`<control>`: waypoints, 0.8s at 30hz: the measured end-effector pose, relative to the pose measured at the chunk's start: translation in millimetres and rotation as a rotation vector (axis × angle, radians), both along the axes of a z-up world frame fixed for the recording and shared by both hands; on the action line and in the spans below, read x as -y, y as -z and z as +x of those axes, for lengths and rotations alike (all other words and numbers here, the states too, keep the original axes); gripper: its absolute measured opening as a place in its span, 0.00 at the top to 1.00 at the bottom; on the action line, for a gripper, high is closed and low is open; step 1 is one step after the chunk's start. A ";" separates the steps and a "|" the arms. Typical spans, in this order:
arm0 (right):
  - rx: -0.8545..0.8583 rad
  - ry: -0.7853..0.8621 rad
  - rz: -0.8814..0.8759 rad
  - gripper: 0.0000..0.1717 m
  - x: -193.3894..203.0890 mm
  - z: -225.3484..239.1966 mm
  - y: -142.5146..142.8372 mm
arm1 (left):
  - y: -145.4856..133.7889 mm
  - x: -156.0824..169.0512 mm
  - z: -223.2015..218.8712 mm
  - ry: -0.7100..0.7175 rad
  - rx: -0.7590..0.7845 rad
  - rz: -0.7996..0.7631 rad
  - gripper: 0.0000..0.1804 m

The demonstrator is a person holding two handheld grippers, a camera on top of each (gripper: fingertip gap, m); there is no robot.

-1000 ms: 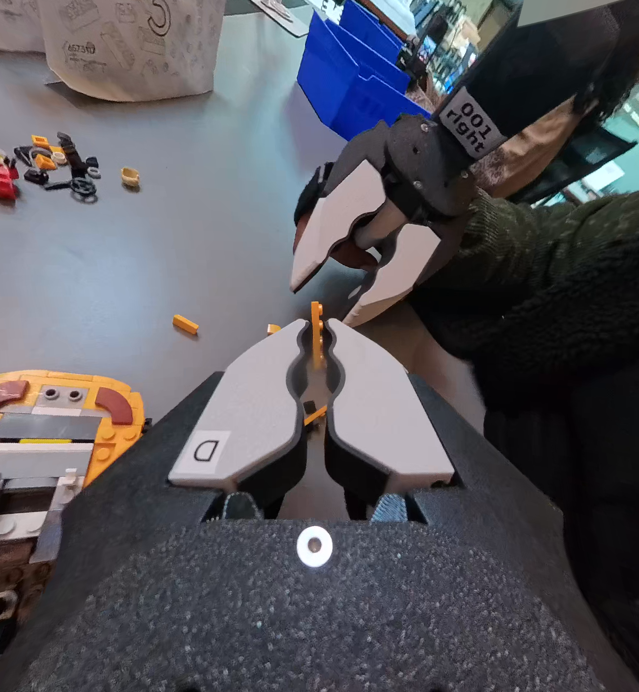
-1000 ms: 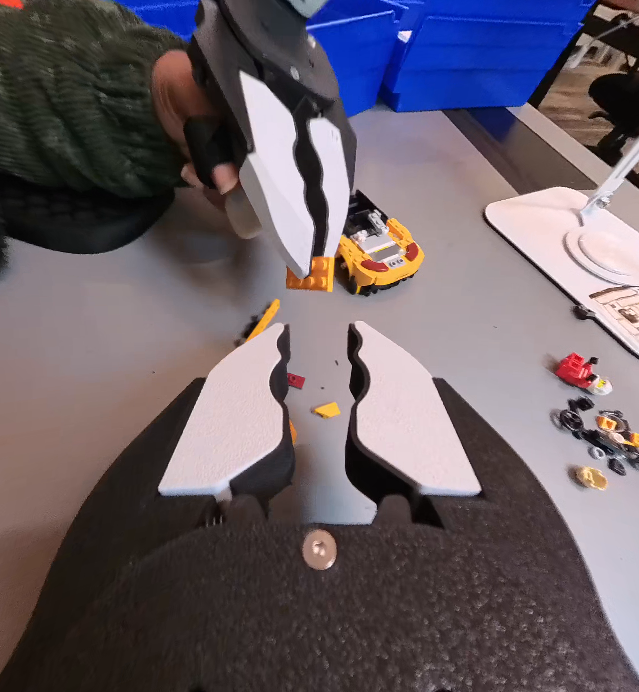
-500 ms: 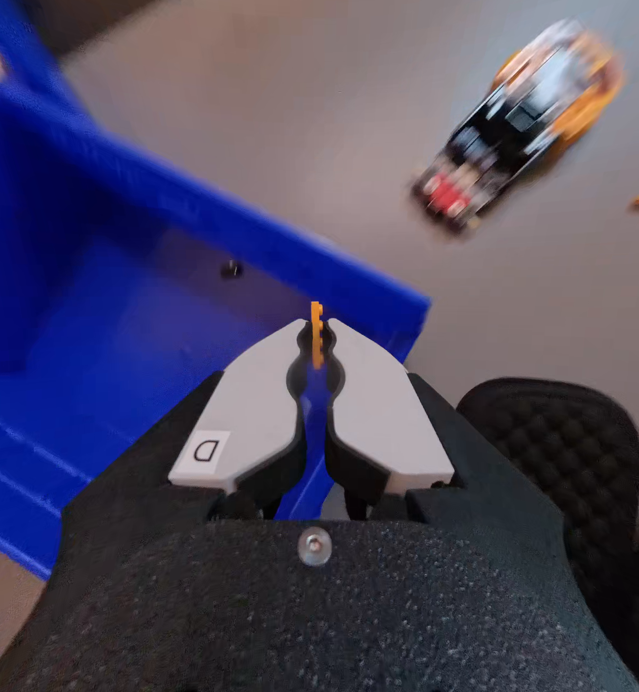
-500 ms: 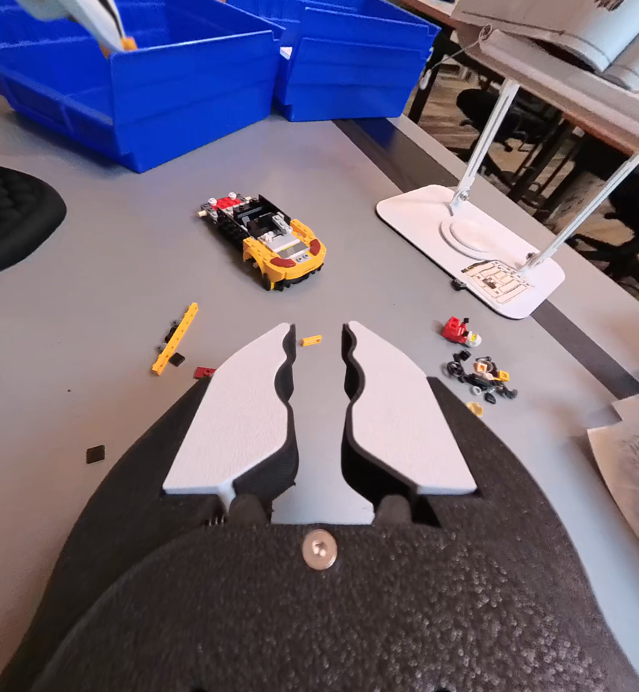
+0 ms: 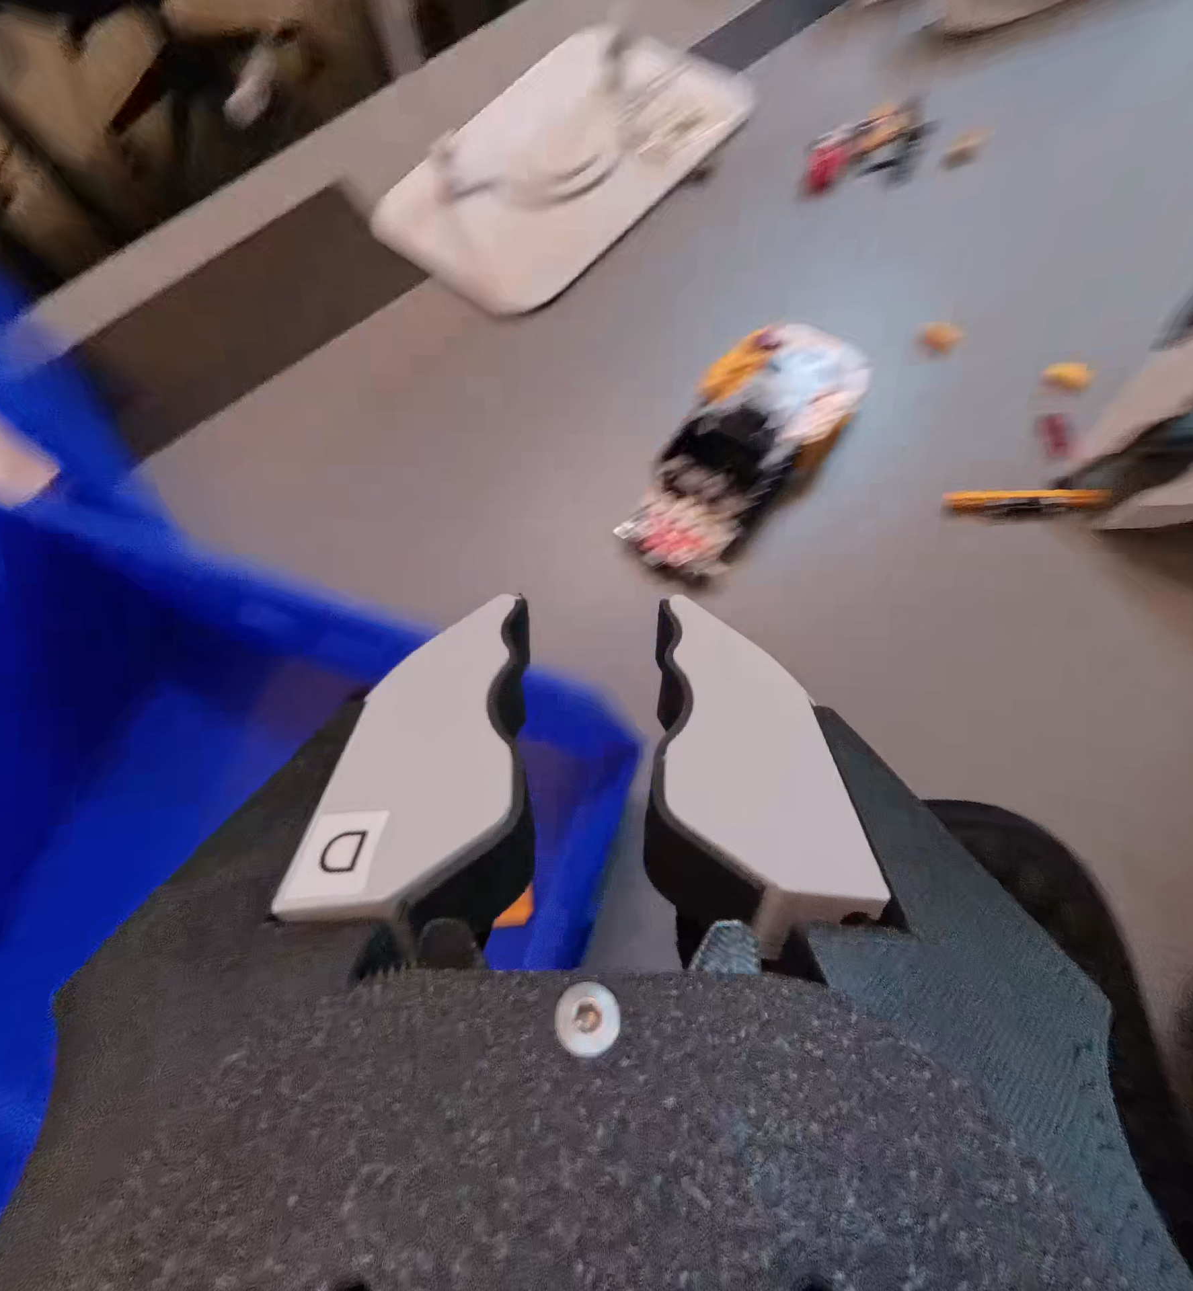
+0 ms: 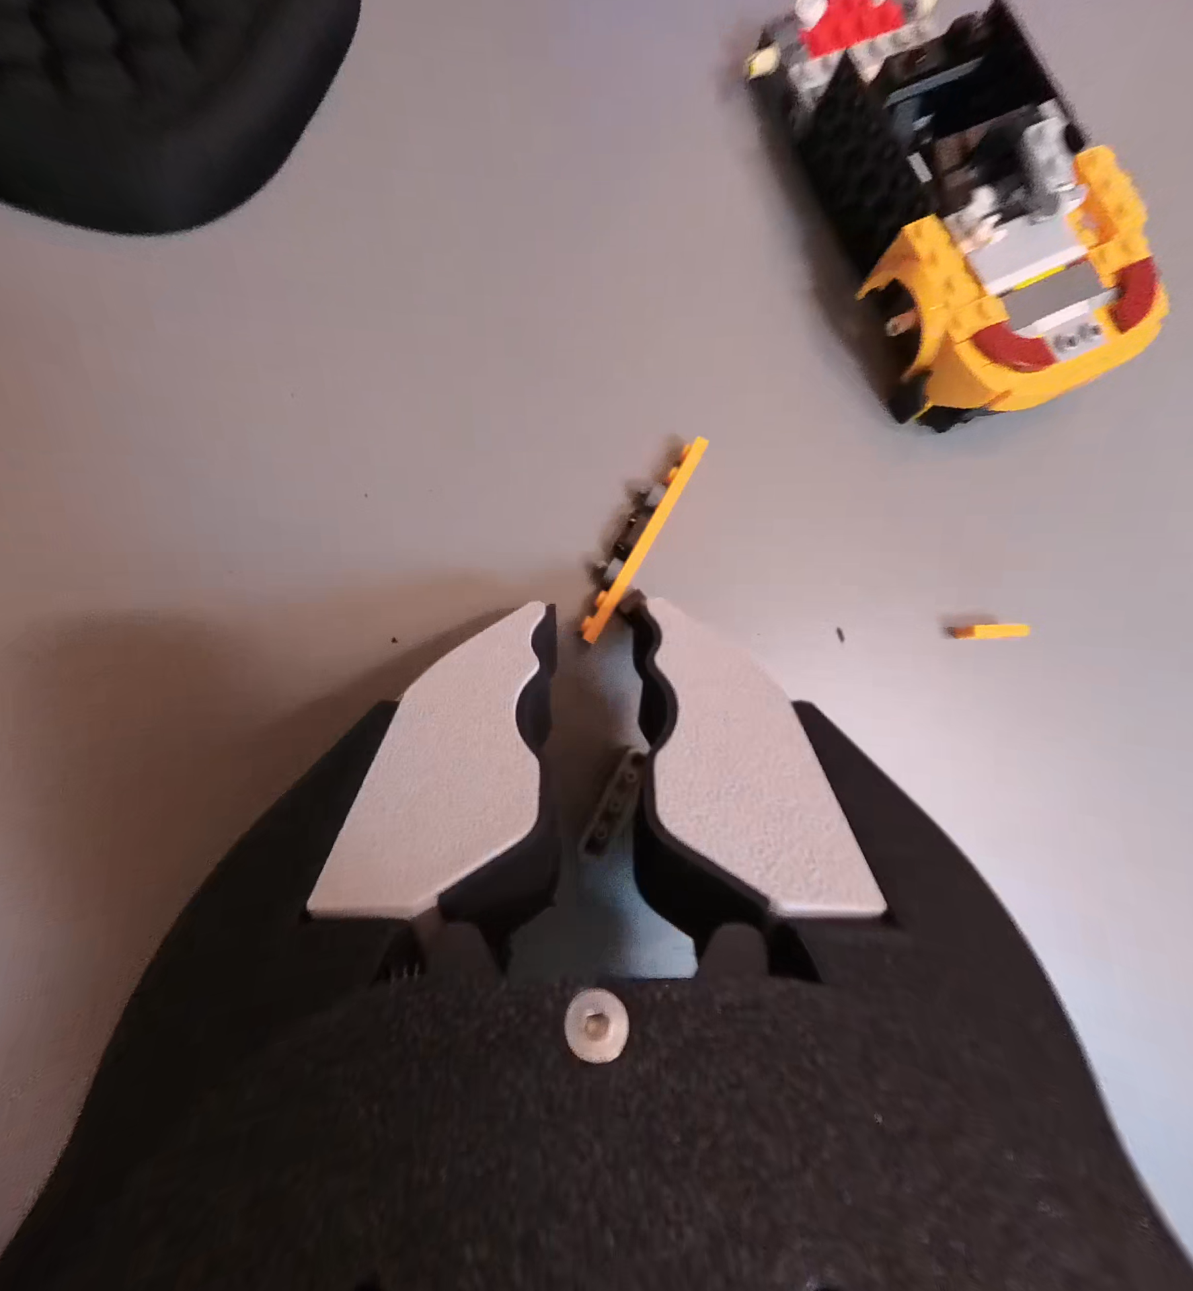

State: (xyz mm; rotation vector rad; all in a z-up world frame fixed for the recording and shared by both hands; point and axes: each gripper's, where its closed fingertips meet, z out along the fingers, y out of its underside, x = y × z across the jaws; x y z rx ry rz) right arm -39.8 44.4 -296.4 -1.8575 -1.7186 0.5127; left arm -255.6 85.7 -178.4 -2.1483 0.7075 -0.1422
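My left gripper (image 5: pixel 592 615) is open with nothing between its fingers, above the corner of a blue bin (image 5: pixel 125 698). A small orange piece (image 5: pixel 513 912) lies in the bin under the left finger. My right gripper (image 6: pixel 597 615) is open, low over the grey table. The near end of a long orange plate strip (image 6: pixel 649 531) with small dark pieces on it lies at its fingertips, and the pads do not press on it. A dark grey piece (image 6: pixel 611 803) lies on the table between the fingers. The right gripper (image 5: pixel 1173 419) also shows blurred in the left wrist view, next to the strip (image 5: pixel 1027 499).
A partly built yellow and black toy car (image 6: pixel 964 209) stands beyond the strip; it also shows in the left wrist view (image 5: pixel 754 447). A small orange piece (image 6: pixel 992 631) lies to the right. A black pad (image 6: pixel 125 105), a white lamp base (image 5: pixel 559 174) and loose pieces (image 5: pixel 866 147) lie around. Tip to tip, the grippers are about 25 cm apart.
My left gripper carried the orange plate over the blue bin and opened; the plate has left the grasp. My right gripper dropped down to the orange strip and its fingers narrowed a little.
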 end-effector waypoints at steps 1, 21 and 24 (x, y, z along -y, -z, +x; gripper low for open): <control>0.000 -0.008 0.011 0.95 0.5 -2.2 0.2 | -2.7 3.7 25.0 0.095 0.014 0.019 0.82; -0.226 -0.173 0.033 0.88 -0.4 20.4 -60.3 | 73.9 64.7 228.9 0.756 0.499 -0.670 0.94; -0.227 -0.232 0.210 0.87 1.6 18.8 -69.2 | 68.4 58.0 228.3 0.687 0.660 -0.789 0.94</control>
